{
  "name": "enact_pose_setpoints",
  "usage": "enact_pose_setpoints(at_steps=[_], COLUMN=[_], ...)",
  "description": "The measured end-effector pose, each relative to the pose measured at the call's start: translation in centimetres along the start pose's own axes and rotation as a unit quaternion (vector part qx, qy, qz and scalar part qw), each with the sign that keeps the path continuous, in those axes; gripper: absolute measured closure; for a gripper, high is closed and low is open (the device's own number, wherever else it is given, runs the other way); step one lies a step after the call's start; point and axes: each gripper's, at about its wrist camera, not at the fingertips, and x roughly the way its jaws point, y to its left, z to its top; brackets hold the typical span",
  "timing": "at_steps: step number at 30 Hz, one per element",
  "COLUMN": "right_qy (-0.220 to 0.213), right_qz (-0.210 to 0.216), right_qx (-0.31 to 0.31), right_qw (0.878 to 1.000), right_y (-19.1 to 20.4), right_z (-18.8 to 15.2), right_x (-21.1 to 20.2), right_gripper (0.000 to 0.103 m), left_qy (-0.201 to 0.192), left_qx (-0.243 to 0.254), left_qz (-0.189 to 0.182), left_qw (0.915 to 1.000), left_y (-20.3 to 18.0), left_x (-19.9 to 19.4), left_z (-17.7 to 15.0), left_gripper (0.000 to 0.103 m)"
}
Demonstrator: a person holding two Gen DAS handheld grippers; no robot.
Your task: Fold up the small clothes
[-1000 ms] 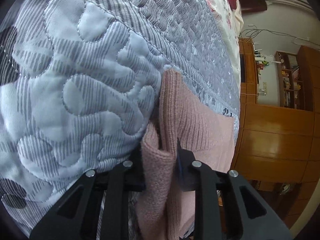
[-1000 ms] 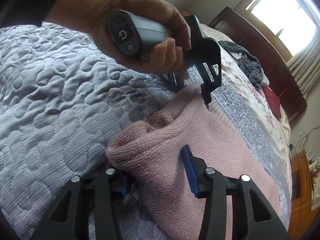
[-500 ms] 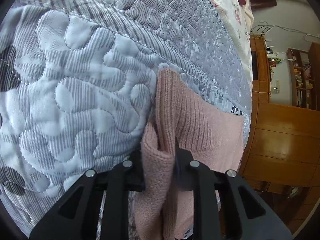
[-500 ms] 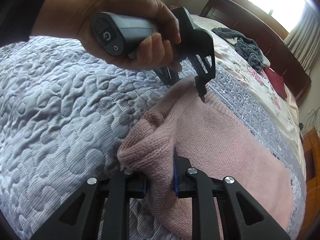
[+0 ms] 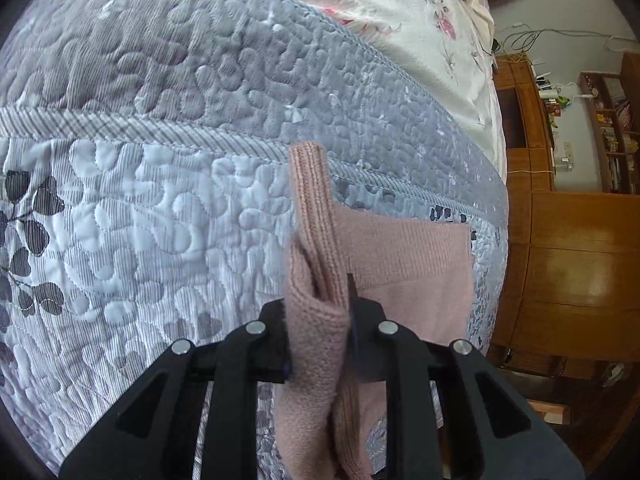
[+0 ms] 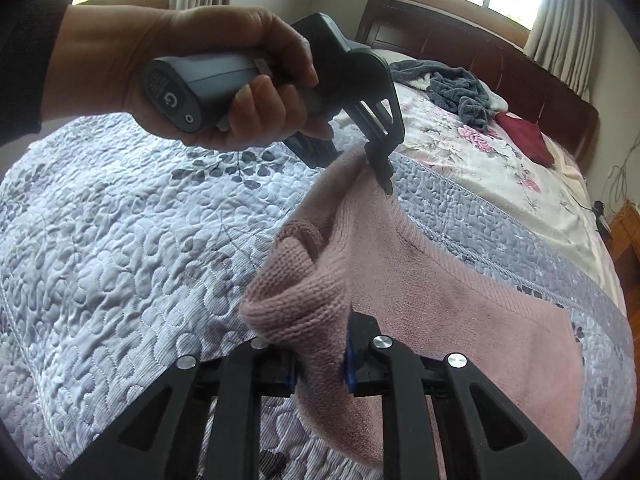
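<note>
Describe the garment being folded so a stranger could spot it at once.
On the bed with the wooden headboard, look at the grey quilted bedspread near its foot. The pink knit sweater lies there, pinched by both tools. It is the only pink, ribbed piece; the grey clothes sit by the headboard.
</note>
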Motion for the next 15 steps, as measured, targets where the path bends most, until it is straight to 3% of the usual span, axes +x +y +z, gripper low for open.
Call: enact_pose_setpoints(at_steps=[15], right_qy=[-0.031], right_qz=[0.015], right_qx=[0.110], right_qw=[0.993], right_y=[-6.7], right_z=[-0.1], right_x=[-5.3], right_gripper=[0.088], left_qy=[-0.018], left_qx=[0.029], left_qz=[0.092], left_qw=[0.9952], left_y=[-10.1], left_x=[-1.6], left_z=[-1.2], left_gripper=[0.085])
